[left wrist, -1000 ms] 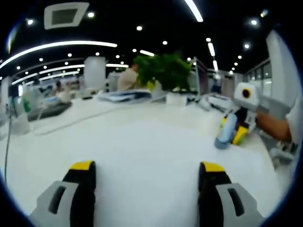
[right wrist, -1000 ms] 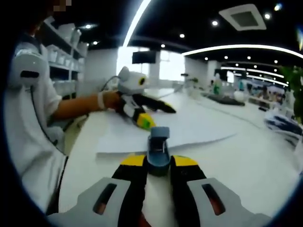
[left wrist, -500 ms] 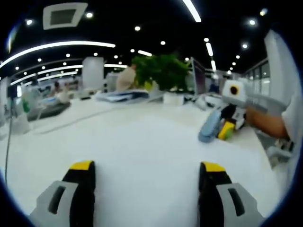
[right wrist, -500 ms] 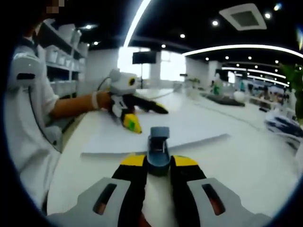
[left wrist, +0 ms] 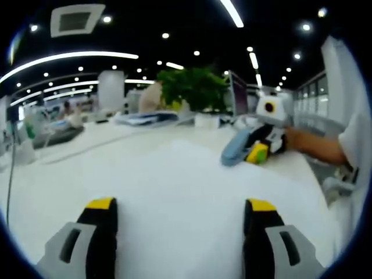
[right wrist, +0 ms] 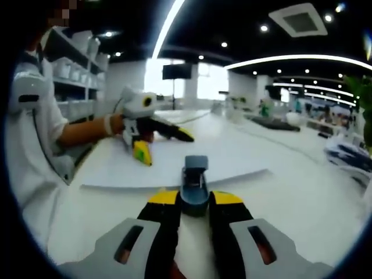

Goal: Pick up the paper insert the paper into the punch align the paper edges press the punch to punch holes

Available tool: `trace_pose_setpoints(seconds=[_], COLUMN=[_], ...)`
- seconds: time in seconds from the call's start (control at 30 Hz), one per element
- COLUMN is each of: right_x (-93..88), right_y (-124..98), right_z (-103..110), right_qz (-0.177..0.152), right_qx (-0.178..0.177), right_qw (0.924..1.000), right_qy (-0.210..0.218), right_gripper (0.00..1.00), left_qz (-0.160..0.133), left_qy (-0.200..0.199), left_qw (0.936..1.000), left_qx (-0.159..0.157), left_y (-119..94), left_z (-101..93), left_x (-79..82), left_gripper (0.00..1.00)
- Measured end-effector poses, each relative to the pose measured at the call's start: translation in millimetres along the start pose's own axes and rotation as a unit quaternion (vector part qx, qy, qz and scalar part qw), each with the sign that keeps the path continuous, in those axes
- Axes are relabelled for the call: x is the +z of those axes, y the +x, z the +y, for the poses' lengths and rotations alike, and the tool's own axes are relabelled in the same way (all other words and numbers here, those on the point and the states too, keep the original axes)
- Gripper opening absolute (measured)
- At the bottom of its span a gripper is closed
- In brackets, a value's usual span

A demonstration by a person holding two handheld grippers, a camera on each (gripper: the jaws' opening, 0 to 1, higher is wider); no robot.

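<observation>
A white sheet of paper (right wrist: 197, 160) lies flat on the white table (right wrist: 302, 197); from the left gripper view the paper (left wrist: 174, 174) spreads out ahead of my jaws. My left gripper (left wrist: 181, 204) stands open with nothing between its fingers. It hovers low over the sheet's far side as the left gripper (right wrist: 164, 147) in the right gripper view. My right gripper (right wrist: 196, 199) is shut on a blue-grey hole punch (right wrist: 196, 180), close to the sheet's near edge. From the left gripper view, the right gripper (left wrist: 254, 150) carries the punch (left wrist: 233, 152) at the paper's right side.
A person's forearm (right wrist: 87, 131) and white sleeve (right wrist: 35, 116) sit at the left. A green plant (left wrist: 195, 87) and stacked papers (left wrist: 145, 118) stand at the table's far end. A cable (left wrist: 9, 186) runs along the left edge. Shelves (right wrist: 72, 75) line the wall.
My right gripper has carried the punch leftward across the left gripper view, closer to the paper. The left gripper stays open over the sheet.
</observation>
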State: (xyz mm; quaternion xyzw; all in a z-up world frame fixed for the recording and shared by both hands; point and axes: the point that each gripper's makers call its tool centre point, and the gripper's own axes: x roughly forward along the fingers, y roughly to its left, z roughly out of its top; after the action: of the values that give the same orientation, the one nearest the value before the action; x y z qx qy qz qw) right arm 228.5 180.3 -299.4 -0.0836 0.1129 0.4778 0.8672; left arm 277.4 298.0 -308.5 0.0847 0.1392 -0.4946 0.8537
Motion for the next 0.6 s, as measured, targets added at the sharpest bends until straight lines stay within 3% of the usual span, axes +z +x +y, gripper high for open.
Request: trace_pose_setpoints(seconds=[0.6], right_x=[2.9], right_y=[8], right_z=[-36], right_qz=[-0.006], right_qx=[0.009], right_qw=[0.9999], right_qy=[0.003], right_gripper=[0.23], left_qz=[-0.001], left_qy=[0.0], left_qw=[1.0], left_qx=[0.0], left_y=[-8], left_z=[-8.1], left_x=[-1.6], left_gripper=[0.87])
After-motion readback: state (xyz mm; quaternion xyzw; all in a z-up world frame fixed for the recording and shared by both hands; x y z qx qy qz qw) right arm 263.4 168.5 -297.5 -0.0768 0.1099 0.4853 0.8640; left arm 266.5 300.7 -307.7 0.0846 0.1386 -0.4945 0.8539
